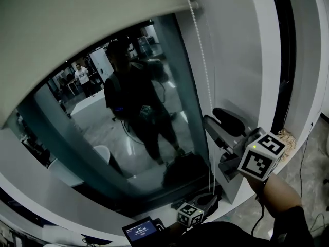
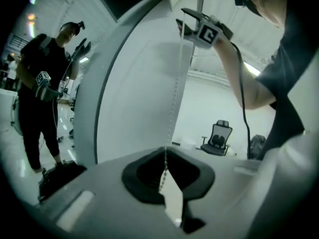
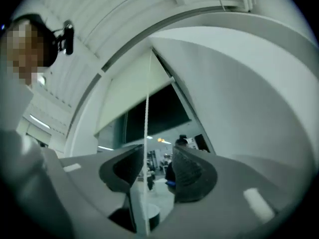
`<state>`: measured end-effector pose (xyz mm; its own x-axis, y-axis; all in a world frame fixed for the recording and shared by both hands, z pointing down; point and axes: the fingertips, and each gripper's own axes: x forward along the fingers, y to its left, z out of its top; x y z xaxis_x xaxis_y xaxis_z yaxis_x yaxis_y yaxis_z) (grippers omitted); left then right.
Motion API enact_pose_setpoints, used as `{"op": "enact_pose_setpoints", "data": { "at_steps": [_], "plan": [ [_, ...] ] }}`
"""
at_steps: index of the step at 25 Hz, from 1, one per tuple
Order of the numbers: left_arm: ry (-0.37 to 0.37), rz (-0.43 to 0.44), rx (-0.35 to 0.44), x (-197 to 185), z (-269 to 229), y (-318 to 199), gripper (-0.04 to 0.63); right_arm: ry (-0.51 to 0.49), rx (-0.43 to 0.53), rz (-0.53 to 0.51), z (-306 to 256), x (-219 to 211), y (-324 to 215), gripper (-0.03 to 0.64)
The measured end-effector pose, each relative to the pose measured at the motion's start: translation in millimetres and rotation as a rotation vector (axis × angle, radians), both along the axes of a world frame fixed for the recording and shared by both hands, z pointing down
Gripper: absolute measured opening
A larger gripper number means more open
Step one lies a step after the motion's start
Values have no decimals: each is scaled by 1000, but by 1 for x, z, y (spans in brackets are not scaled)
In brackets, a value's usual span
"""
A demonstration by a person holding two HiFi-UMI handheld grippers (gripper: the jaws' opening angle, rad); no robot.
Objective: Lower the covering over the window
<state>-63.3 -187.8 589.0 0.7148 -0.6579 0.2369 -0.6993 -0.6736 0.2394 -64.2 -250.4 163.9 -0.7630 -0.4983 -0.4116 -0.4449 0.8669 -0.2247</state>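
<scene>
Window partly covered | left claw pinching bead cord | right claw wide

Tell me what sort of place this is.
Probably an office: a large window with a roller blind and bead chain, plus a swivel office chair on an open floor.

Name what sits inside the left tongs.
The cord sits inside the left tongs, pinched between the shut jaws. Its run further down is covered by the tongs and cannot be seen.
</scene>
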Motion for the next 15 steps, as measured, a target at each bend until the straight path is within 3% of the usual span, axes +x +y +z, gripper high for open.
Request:
{"op": "enact_pose_setpoints", "data": {
  "at_steps": [3,5,9,11,12,15],
  "plan": [
    [-43,3,-8,-3,13,8,12,-50,86,-85,-74,-13,12,160],
    [-52,-1,-3,-2,13,7,12,-7,196,-40,-99,-13,19,20],
    [-160,-17,35,-11,20,7,14,11,395,142,-97,14,24,11],
    [-183,-54,112,-26,3,9,15,39,382,188,-77,22,18,11],
    [-156,-94,174,-38,-15,9,17,70,345,189,-55,19,13,11],
    [21,-233,310,-75,-81,9,31,224,172,159,61,-3,6,11]
  ]
}}
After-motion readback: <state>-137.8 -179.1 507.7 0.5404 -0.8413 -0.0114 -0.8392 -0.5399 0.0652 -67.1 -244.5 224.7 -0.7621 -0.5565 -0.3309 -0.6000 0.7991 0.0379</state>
